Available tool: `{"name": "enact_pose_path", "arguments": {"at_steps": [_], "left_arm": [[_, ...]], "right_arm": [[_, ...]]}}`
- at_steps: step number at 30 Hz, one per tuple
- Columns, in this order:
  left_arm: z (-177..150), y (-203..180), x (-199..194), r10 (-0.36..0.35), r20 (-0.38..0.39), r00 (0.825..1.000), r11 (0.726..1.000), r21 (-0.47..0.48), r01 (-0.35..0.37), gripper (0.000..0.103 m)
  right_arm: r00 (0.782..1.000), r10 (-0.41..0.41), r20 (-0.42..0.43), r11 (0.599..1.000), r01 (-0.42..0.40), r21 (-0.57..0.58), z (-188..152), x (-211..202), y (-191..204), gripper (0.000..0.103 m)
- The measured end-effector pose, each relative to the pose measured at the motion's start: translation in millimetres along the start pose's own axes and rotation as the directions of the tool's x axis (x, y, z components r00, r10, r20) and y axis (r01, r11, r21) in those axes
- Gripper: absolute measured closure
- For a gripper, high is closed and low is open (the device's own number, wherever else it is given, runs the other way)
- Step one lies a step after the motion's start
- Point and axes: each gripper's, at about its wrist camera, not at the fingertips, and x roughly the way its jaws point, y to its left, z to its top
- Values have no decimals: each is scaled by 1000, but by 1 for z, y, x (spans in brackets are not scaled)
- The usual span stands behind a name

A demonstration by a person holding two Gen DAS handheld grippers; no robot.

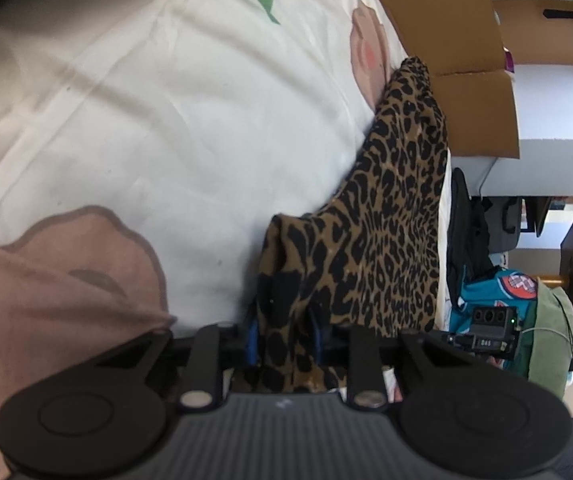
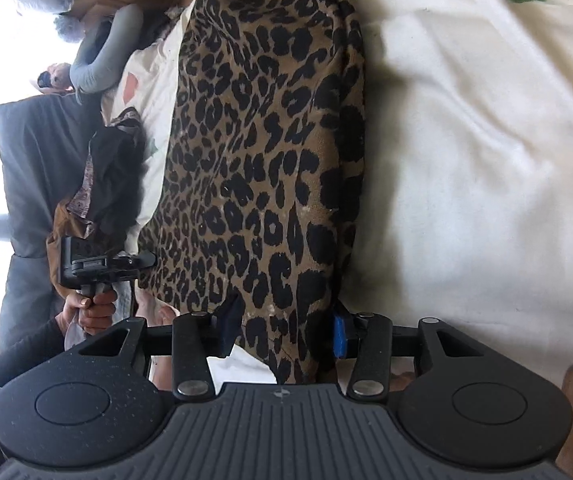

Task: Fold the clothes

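Observation:
A leopard-print garment (image 1: pixel 390 208) lies stretched along the edge of a white printed bedsheet (image 1: pixel 166 100). My left gripper (image 1: pixel 284 342) is shut on one bunched end of it, with fabric pinched between the blue pads. In the right wrist view the same garment (image 2: pixel 262 140) runs away from me. My right gripper (image 2: pixel 286 328) holds its near end, and cloth fills the whole gap between the fingers. The left gripper (image 2: pixel 146 260) also appears there at the garment's left corner, held by a hand (image 2: pixel 90 312). The right gripper (image 1: pixel 486 332) shows beside the garment's lower right corner.
Cardboard boxes (image 1: pixel 454 20) stand past the bed's edge at the upper right. A teal garment (image 1: pixel 486 292) and a green one (image 1: pixel 550 332) lie beyond it. A pile of dark clothes (image 2: pixel 106 184) sits left of the leopard garment. White sheet (image 2: pixel 466 160) spreads to the right.

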Motion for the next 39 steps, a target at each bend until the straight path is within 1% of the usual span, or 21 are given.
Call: {"name": "enact_pose_path", "arguments": {"at_steps": [2, 6, 9, 10, 11, 12, 13, 14, 15, 17, 21, 28, 35, 39], "left_arm": [[-1, 1, 0, -1, 3, 1000, 1000, -3, 1, 79], [-1, 0, 0, 5, 2, 1000, 1000, -6, -5, 79], [-2, -4, 0, 20, 6, 1000, 1000, 8, -20, 82], [-2, -5, -1, 25, 8, 1000, 1000, 13, -25, 85], [-3, -6, -1, 31, 10, 999, 999, 18, -31, 92], [-3, -8, -1, 36, 12, 999, 999, 24, -37, 94], [-4, -9, -1, 42, 13, 999, 999, 29, -42, 95], [-4, -11, -1, 48, 15, 999, 998, 34, -48, 97], [-5, -12, -1, 53, 17, 998, 998, 40, -54, 97], [-6, -15, -2, 61, 22, 998, 997, 50, -62, 98], [-11, -23, -13, 52, 39, 998, 996, 65, -54, 98], [-25, -40, -32, 24, 58, 998, 995, 91, -29, 99], [-39, -47, -48, 23, 35, 999, 996, 87, -26, 99], [-47, -51, -58, 24, 20, 1000, 996, 83, -25, 99]], "right_arm": [[1000, -6, 5, 1000, 6, 0, -1, -2, 0, 60], [1000, -16, 16, 1000, 16, 1, -3, -7, 0, 61], [999, -39, 11, 999, 39, 1, -4, -3, -1, 62], [999, -42, 10, 999, 42, 1, -3, -1, -1, 62], [999, -45, 10, 999, 45, 2, -2, 1, -1, 63], [999, -52, 8, 999, 52, -1, -2, 2, 0, 76], [998, -64, 2, 998, 64, -10, -1, 3, 2, 92], [997, -78, -5, 997, 77, -21, 0, 4, 4, 98], [997, -79, -6, 997, 79, -25, 0, 3, 4, 100], [997, -78, -5, 997, 78, -29, 0, 1, 6, 101], [998, -62, 6, 998, 62, -30, -3, -7, 9, 102], [999, -43, 1, 996, 43, -72, -4, -22, 20, 102], [999, -27, -35, 992, 22, -127, -7, -35, 31, 102], [998, -5, -67, 990, -4, -144, -12, -43, 36, 102]]}}
